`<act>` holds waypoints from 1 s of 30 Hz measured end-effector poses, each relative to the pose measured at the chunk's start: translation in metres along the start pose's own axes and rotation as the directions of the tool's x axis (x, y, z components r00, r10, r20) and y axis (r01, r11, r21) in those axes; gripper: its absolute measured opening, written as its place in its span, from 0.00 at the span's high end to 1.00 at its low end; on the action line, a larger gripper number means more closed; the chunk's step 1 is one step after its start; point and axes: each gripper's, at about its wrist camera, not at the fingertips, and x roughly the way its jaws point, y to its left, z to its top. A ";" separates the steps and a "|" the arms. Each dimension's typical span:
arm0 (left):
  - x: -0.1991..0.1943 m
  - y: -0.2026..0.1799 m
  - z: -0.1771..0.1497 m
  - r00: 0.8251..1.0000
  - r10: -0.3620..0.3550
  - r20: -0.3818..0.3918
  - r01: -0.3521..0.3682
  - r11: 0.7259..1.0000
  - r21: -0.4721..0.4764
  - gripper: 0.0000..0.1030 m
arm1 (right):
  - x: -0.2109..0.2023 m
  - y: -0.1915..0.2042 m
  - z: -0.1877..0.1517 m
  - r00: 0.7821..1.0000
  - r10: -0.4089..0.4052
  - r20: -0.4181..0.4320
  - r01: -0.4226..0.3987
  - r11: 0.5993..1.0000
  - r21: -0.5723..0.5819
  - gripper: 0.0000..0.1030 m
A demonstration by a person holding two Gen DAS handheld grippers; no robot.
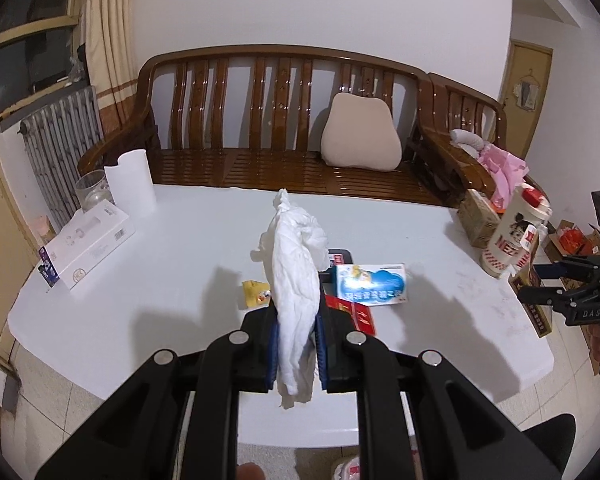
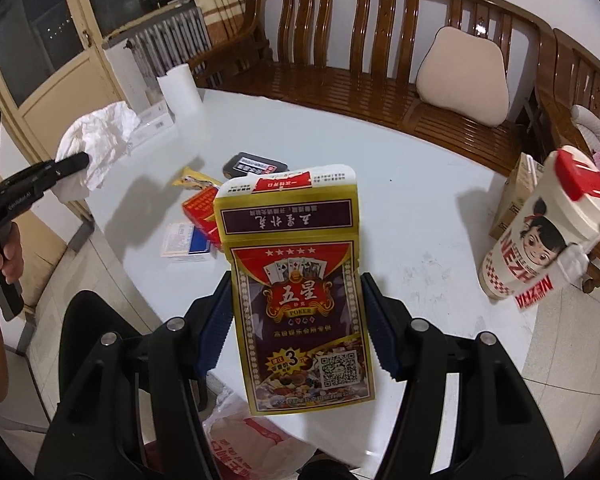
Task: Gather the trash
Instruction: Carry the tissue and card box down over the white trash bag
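Note:
My left gripper (image 1: 297, 344) is shut on a crumpled white tissue (image 1: 296, 280) and holds it above the white table (image 1: 140, 312). It also shows at the left of the right wrist view (image 2: 76, 160) with the tissue (image 2: 96, 136). My right gripper (image 2: 296, 320) is shut on a gold and purple poker card box (image 2: 300, 292), held upright above the table's near edge. On the table lie a blue and white box (image 1: 372, 284), a red box (image 2: 200, 208), a yellow wrapper (image 1: 256, 292) and a black packet (image 2: 256, 165).
A tall Nezha cup (image 2: 540, 232) stands at the table's right edge. A white box (image 1: 88, 244), a glass jar (image 1: 92, 190) and a paper roll (image 1: 132, 184) stand at the back left. A wooden bench (image 1: 284, 120) is behind. A red-printed plastic bag (image 2: 244, 440) lies on the floor below.

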 end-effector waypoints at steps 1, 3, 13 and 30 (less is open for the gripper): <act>-0.003 -0.003 -0.002 1.000 -0.002 0.001 0.002 1.000 0.004 0.86 | -0.007 0.003 -0.003 1.000 -0.003 0.010 0.003 1.000 -0.002 0.42; -0.013 -0.010 -0.006 1.000 -0.014 0.004 0.014 1.000 0.016 0.86 | -0.016 0.006 -0.007 1.000 0.003 0.024 -0.003 1.000 -0.002 0.42; -0.053 -0.054 -0.041 0.995 -0.102 0.002 0.101 0.991 0.085 0.86 | -0.063 0.035 -0.047 0.997 -0.002 0.078 0.003 1.000 -0.012 0.42; -0.071 -0.104 -0.147 0.963 -0.236 -0.130 0.253 0.958 0.135 0.86 | -0.064 0.086 -0.151 0.999 -0.015 0.033 0.014 1.000 0.019 0.42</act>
